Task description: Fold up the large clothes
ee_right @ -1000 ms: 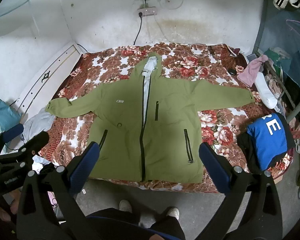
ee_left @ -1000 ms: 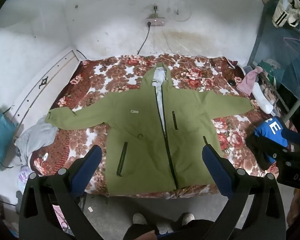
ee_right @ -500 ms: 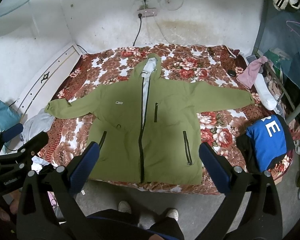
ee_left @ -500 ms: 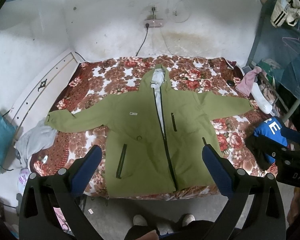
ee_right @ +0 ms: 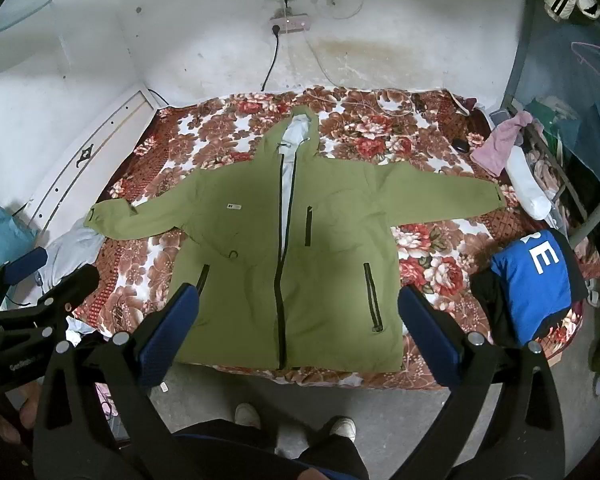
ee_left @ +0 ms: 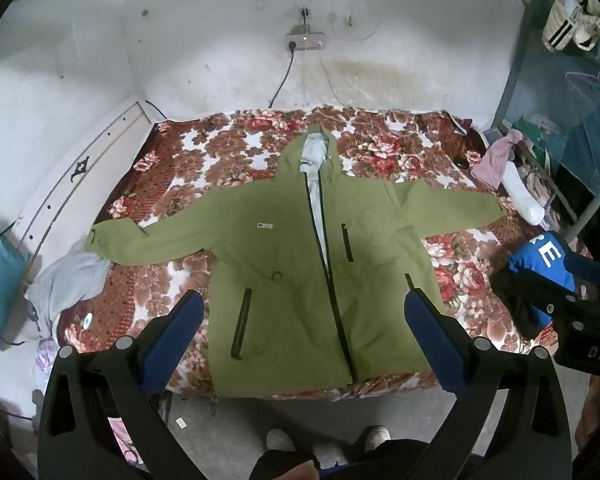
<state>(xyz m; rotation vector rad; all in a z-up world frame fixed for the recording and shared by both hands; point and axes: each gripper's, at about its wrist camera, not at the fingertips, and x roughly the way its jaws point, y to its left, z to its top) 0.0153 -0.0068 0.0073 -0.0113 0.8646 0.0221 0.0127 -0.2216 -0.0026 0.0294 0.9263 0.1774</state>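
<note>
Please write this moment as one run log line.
green jacket: flat on bed, sleeves spread | left gripper: open, above | right gripper: open, above

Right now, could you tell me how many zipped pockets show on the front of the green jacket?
3: a chest pocket beside the main zip, and a lower pocket on each side of the jacket. Inside pockets stay hidden.

Jacket (ee_left: 300,264) flat on bed (ee_left: 228,148), folded clothes (ee_right: 536,280) to its right.
</note>
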